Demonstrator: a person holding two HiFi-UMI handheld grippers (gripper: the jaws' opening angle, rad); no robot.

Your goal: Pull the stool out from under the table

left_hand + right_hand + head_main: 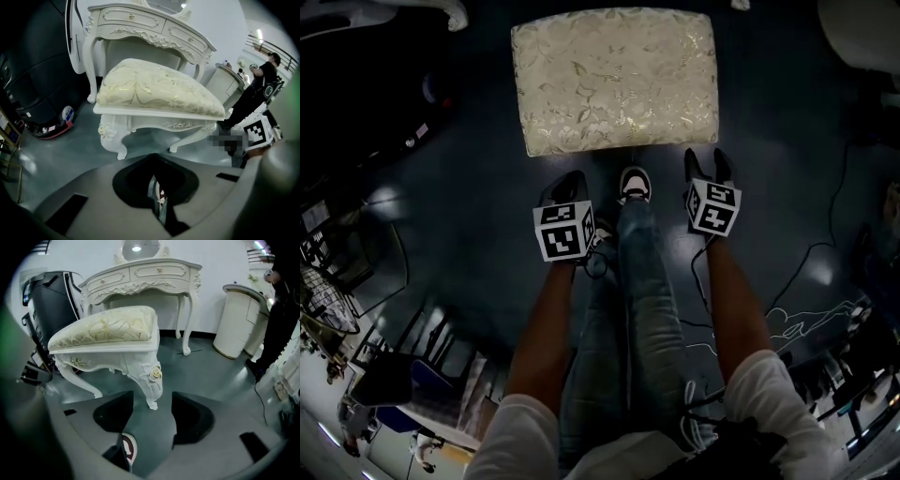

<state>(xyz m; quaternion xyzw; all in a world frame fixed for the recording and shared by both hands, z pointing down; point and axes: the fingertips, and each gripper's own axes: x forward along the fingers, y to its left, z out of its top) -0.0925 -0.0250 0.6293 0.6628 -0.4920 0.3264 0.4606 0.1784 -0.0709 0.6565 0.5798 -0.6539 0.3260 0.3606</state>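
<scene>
White carved stool [614, 80], rigid, probably heavyish, stands clear of the table [140, 273]; I'd grip the hard seat rail [105, 357], not the cushion [105, 329] — left gripper [157, 199] closed empty, right gripper [152, 416] apart, empty.

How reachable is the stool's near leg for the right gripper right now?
Probably yes: the right gripper is open, and the stool's leg stands straight ahead with only floor between.
</scene>
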